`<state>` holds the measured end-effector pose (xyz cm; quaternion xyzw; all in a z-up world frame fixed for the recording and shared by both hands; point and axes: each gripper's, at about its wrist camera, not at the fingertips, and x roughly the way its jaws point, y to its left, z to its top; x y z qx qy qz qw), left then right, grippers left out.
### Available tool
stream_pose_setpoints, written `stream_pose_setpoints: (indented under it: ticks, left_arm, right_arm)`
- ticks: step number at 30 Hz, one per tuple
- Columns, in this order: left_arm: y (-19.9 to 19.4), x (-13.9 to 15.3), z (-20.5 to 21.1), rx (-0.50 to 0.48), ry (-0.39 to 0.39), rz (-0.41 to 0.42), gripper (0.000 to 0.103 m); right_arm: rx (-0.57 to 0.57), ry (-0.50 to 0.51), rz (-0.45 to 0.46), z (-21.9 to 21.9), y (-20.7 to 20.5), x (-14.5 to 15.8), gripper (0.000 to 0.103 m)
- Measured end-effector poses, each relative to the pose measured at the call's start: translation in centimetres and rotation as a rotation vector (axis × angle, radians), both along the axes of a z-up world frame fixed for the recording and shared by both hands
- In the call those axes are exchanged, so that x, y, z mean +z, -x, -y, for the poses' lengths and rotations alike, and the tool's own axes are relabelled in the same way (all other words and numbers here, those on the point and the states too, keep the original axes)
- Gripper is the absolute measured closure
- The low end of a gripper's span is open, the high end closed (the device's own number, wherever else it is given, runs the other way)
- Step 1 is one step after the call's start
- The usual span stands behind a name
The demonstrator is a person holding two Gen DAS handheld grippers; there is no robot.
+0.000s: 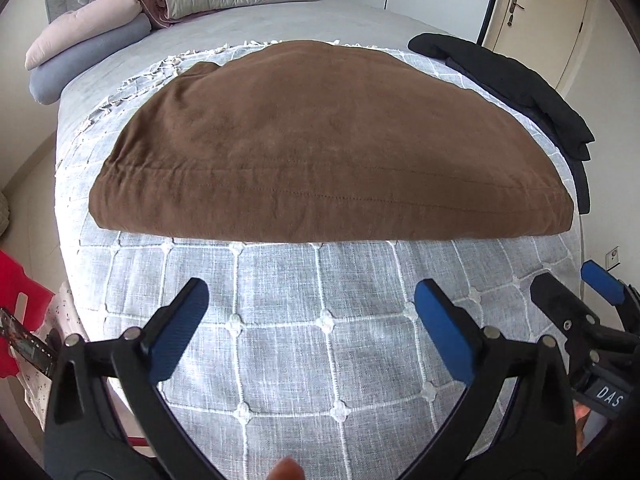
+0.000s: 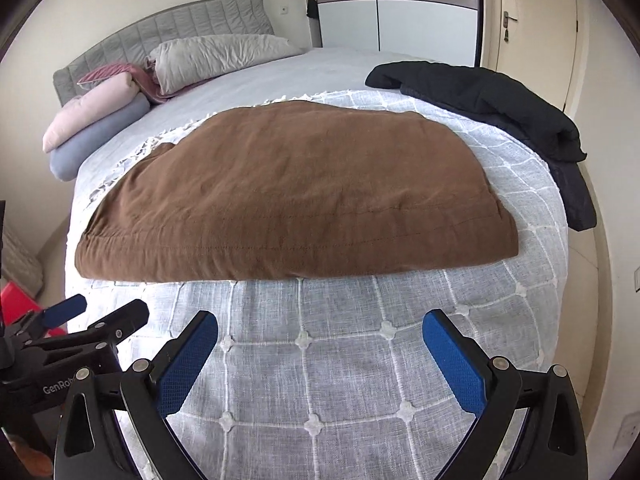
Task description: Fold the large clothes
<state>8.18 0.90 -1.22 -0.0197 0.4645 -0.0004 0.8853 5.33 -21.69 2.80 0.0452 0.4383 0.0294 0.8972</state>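
Left wrist view puts our left claw (image 1: 310,312) nearest, its blue pads spread wide with nothing between them, hanging over the white-gridded bedspread (image 1: 280,344) at the foot of the bed. At about 3 o'clock in that view our right claw (image 1: 576,284) sits just beside it, and from its own camera the right claw (image 2: 320,340) is equally wide and empty.

Next out, at 12 o'clock from both claws, the brown garment (image 2: 296,196) lies flat across the bedspread, already doubled over with a stitched hem along its near edge. Neither claw touches it. We judge the next fold calls for pinching that near edge, and here lies the main risk: the edge is several layers thick, so a shallow bite may catch only the top layer, peel it away and undo the stack. A bite too deep could catch the bedspread as well and drag it along. If our two claws lift unevenly, the fold will skew.

Further on, toward 2 o'clock, a black garment (image 2: 492,100) lies on the far right corner of the bed, partly hanging over the side. A wide swing of the brown cloth could brush it and send it sliding off.

Farthest, at 10 o'clock, pillows (image 2: 104,116) are stacked against the headboard (image 2: 168,28), well apart from our work.
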Motion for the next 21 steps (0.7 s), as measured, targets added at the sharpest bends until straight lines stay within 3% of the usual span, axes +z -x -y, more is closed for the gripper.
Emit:
stream_pose_setpoints:
  ticks: [21]
  left_arm:
    - [0.45,0.01,-0.15,-0.020,-0.014,-0.003,0.001]
  right_arm:
    - [-0.002,0.012,-0.007,-0.31,-0.35,-0.51,0.000]
